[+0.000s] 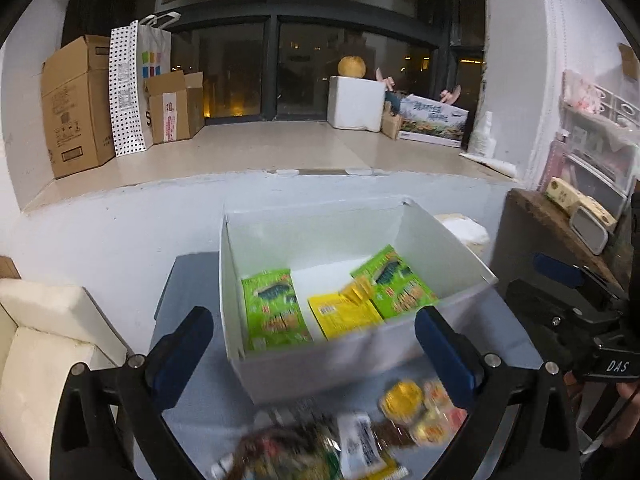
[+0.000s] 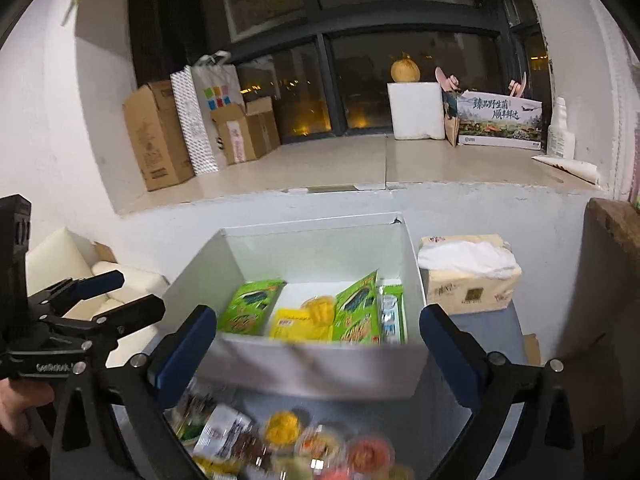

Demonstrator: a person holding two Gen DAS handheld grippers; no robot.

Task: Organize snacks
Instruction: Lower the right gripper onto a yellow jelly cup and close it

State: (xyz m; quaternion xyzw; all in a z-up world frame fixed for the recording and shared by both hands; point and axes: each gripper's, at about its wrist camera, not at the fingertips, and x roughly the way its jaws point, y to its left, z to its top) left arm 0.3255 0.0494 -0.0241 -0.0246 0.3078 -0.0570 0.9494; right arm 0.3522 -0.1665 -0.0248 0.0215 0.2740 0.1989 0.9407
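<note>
Left gripper [image 1: 316, 348]: fingers [image 1: 184, 344] spread wide, nothing between them. It hangs above the near wall of the white box [image 1: 320, 364], with the loose pile just below. Judgement: the wide spread suits a reach down for the next packet, not a carry.

Right gripper [image 2: 320, 350]: fingers [image 2: 452, 352] likewise set wide apart and empty, poised over the same near wall. Both tools face the box squarely, side by side and near one another; each shows at the edge of the other's view.

Contents of the box: a green packet [image 2: 250, 306] lies flat at the left, a yellow packet [image 2: 300, 322] in the middle, a second green packet [image 2: 356, 312] leans on edge to its right, and a slim green-and-white pack [image 2: 390, 312] stands against the right wall. Judgement: flat or upright side by side, they appear to be ranked in a row to save floor room; white floor shows at the back.

Unsorted snacks [image 2: 280, 440] lie in a heap on the grey counter [image 2: 496, 320], just before the box: small round cups in yellow and orange-red, and several wrapped packets. Motion blur prevents closer identification. Judgement: the task is partly done; the heap is the remainder.

Beyond: a tissue pack [image 2: 468, 276] stands on the counter just right of the box, apart from it. A tiled window ledge [image 2: 320, 164] behind carries cardboard boxes [image 2: 156, 136], a paper bag, a white foam box [image 2: 416, 110] with a round fruit on top, and a printed carton. None of these bears on the sorting.
</note>
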